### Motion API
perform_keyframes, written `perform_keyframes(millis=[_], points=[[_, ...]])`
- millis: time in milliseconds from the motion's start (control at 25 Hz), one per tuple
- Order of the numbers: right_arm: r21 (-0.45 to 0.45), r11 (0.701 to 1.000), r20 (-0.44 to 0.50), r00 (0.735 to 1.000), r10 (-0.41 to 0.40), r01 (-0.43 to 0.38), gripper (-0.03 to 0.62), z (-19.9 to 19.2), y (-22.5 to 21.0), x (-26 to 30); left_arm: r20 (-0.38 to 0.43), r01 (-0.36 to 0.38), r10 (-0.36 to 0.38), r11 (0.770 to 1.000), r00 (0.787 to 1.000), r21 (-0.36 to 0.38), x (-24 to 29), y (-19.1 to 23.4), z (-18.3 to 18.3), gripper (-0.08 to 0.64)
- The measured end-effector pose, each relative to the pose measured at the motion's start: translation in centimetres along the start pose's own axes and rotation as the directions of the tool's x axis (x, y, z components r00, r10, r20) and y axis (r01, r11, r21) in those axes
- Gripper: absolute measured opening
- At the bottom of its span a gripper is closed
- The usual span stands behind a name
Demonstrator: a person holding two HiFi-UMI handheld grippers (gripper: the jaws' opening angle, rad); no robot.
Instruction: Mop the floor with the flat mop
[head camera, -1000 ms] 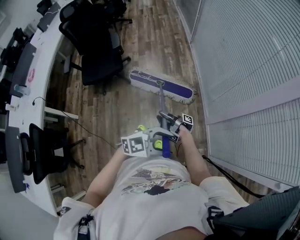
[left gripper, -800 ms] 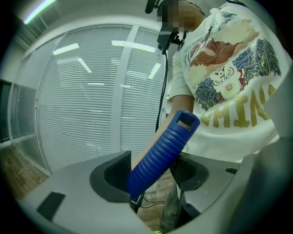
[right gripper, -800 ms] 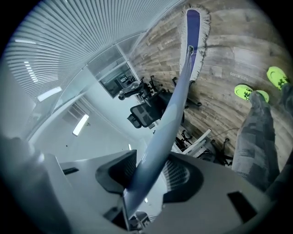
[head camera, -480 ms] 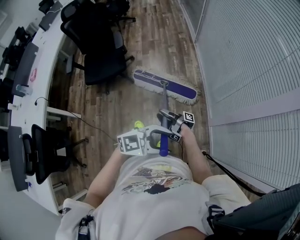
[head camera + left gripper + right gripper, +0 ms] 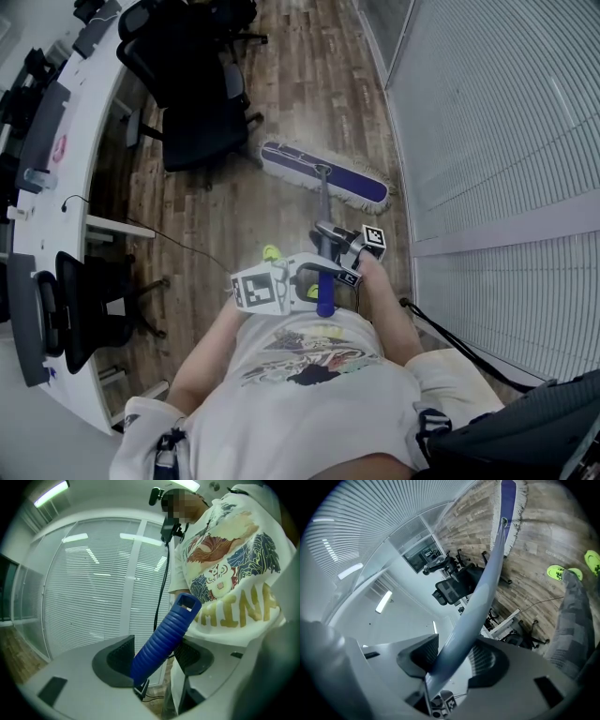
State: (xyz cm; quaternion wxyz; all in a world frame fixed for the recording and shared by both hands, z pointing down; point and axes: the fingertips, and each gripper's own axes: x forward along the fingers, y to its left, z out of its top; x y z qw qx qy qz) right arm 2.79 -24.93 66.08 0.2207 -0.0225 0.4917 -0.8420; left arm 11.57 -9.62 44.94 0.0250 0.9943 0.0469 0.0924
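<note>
**A:** ok, head view first. Where's the flat mop (image 5: pixel 323 187)?

**B:** The mop head (image 5: pixel 323 174) is flat on the wood floor (image 5: pixel 300 84), at an angle, between a black office chair (image 5: pixel 202 122) and the blinds (image 5: pixel 497 122). The pole (image 5: pixel 322 204) runs from it back up to the person. The right tongs (image 5: pixel 330 236) are on the pole lower down. The left tongs (image 5: pixel 314 281) are up at the blue grip (image 5: pixel 325 294), close to the shirt (image 5: pixel 309 375). The curved white surface (image 5: pixel 70 141) is way off to the left.

**A:** and the left gripper view?

**B:** Those tongs are pinching the ribbed blue grip. It slants up between the two pads and both sit against it. The end with the hanging hole pokes out above, with the printed shirt right behind it and the blinds off to the side.

**A:** right gripper view?

**B:** The grey pole goes straight through the gap with a pad against each side, so they're pinching the pole. They've just been easing wider though, so it looks like a loose hold. Follow the pole out and you reach the fringed mop head on the floor. There's a green shoe (image 5: pixel 560 572) at the right edge and chairs further back.
</note>
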Motion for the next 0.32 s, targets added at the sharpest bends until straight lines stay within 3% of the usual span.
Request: perform_keyframes(millis=[320], points=[[0.000,1.000,-0.001,1.000,-0.007,0.007,0.176,-0.36,-0.19,-0.11,0.001,0.000,0.000,1.000,1.000,0.003,0.00,-0.48,-0.14,0.258]])
